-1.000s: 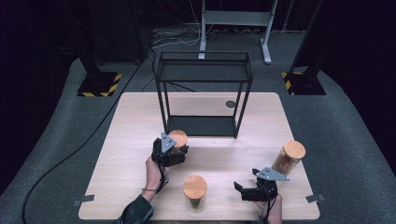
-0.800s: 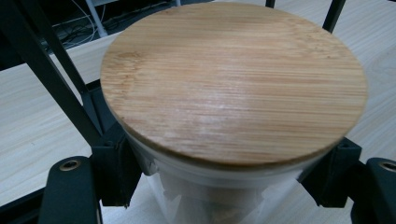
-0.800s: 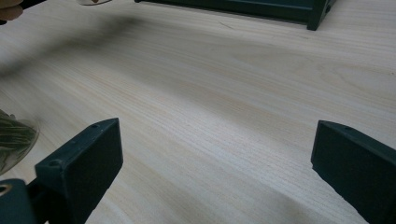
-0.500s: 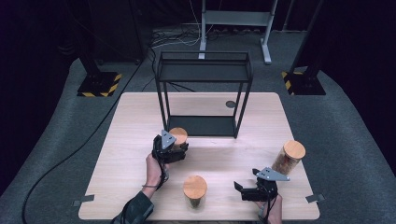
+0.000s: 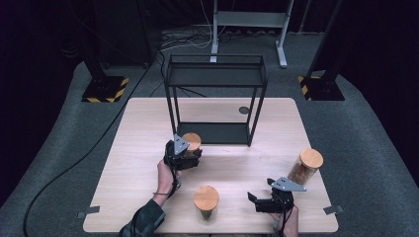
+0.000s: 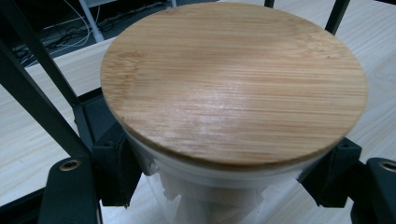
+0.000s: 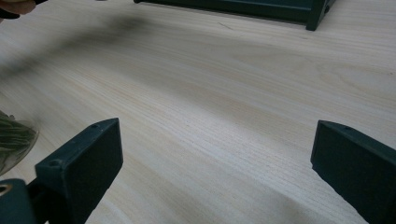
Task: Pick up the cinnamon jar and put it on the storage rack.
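Observation:
A glass jar with a round bamboo lid (image 6: pixel 233 79) sits between the jaws of my left gripper (image 6: pixel 229 186), whose pads press on the glass just under the lid. From above, that jar (image 5: pixel 191 140) and the left gripper (image 5: pixel 192 154) are close to the front left leg of a black metal rack (image 5: pixel 216 74). My right gripper (image 5: pixel 253 201) lies low near the table's front right and points left. Its jaws stand wide apart over bare wood (image 7: pixel 215 158) with nothing between them.
A second lidded jar (image 5: pixel 206 200) with green contents stands at the front middle, its edge (image 7: pixel 14 140) left of the right gripper. A third jar (image 5: pixel 305 165) with brown contents stands at the right. The wooden table (image 5: pixel 138 148) has a small dark disc (image 5: pixel 244 110).
The left gripper with its jar has edged slightly away from the person, toward the rack. The right gripper has kept still.

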